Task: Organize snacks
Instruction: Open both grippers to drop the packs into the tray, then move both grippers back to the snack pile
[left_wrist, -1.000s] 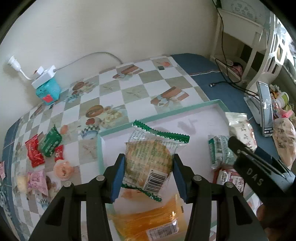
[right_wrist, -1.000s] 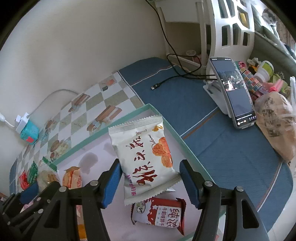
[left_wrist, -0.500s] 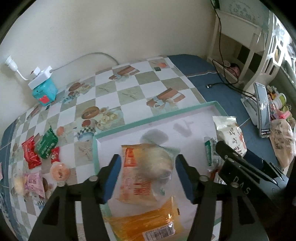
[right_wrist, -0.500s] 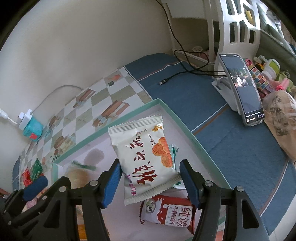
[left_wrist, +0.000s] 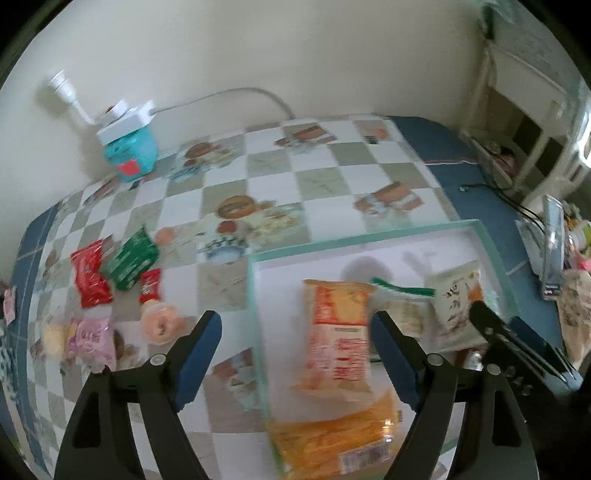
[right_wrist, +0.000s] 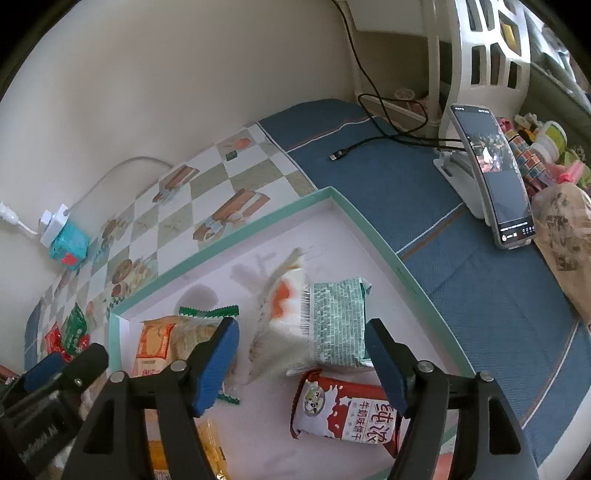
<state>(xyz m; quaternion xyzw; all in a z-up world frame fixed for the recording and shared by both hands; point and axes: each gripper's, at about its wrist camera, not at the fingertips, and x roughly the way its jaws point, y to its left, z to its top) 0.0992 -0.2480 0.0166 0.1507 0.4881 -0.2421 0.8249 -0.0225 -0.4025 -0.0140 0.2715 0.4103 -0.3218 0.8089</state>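
Left wrist view: left gripper (left_wrist: 295, 345) with jaws spread wide, having just been opening; nothing pinched. Beneath and between them lie the teal-rimmed tray (left_wrist: 354, 240) edge and an orange-and-white packet (left_wrist: 338, 332), flat on the tray floor. Nearer the camera in the tray, a yellow-orange packet (left_wrist: 332, 439). A green-edged clear packet (left_wrist: 400, 299) and a white packet (left_wrist: 456, 299) lie further right in the tray. Loose snacks on the checkered surface (left_wrist: 332, 177) left of the tray: red packet (left_wrist: 90, 278), green packet (left_wrist: 131, 260), pink packet (left_wrist: 92, 338), round peach cup (left_wrist: 160, 323). View is blurred.

Right wrist view: right gripper (right_wrist: 301, 360) with jaws apart, having just been opening. The white packet (right_wrist: 277, 317) is blurred between them, tilted on edge, not pressed by either pad. Grey-green packet (right_wrist: 338, 323) lies just beside it; red-and-white packet (right_wrist: 345, 413) nearer the camera. All are inside the tray (right_wrist: 373, 236). Phone (right_wrist: 495, 173) on a stand, well apart on the blue cloth.
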